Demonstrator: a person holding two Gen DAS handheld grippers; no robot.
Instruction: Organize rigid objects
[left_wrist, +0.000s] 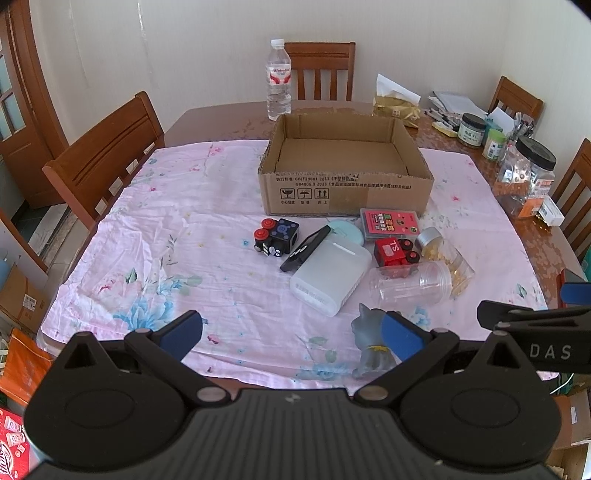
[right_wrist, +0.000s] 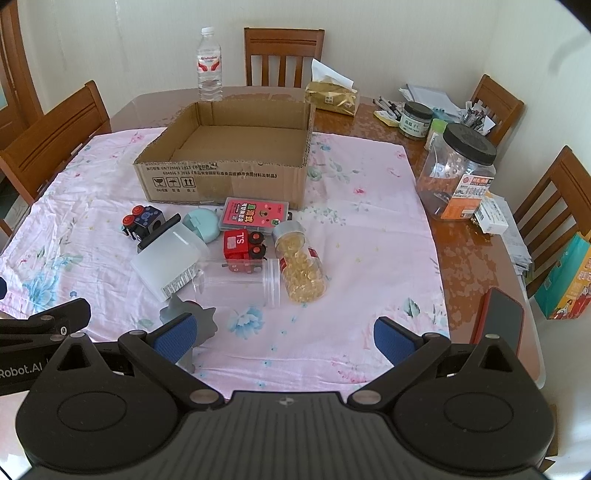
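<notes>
An open cardboard box (left_wrist: 345, 192) (right_wrist: 225, 179) stands on the pink floral cloth (left_wrist: 184, 258), nothing visible inside. In front of it lie a black toy cube (left_wrist: 275, 238) (right_wrist: 142, 221), a black remote (left_wrist: 304, 249), a white plastic case (left_wrist: 330, 277) (right_wrist: 168, 260), a teal round case (right_wrist: 202, 221), a pink card box (left_wrist: 389, 223) (right_wrist: 255, 212), a red toy car (left_wrist: 395, 253) (right_wrist: 242, 245), a clear jar (left_wrist: 410, 282) (right_wrist: 240, 282) and a bottle of yellow capsules (right_wrist: 301, 269). A grey cat figure (left_wrist: 371, 341) (right_wrist: 186, 315) stands nearest. My left gripper (left_wrist: 291, 334) and right gripper (right_wrist: 284, 338) are open and empty above the near cloth.
A water bottle (left_wrist: 278, 81) stands behind the box. A gold tissue pack (right_wrist: 332, 96), jars (right_wrist: 456, 173), pens and papers crowd the right side of the table. A phone (right_wrist: 502, 321) lies at the right edge. Wooden chairs (left_wrist: 103, 155) surround the table.
</notes>
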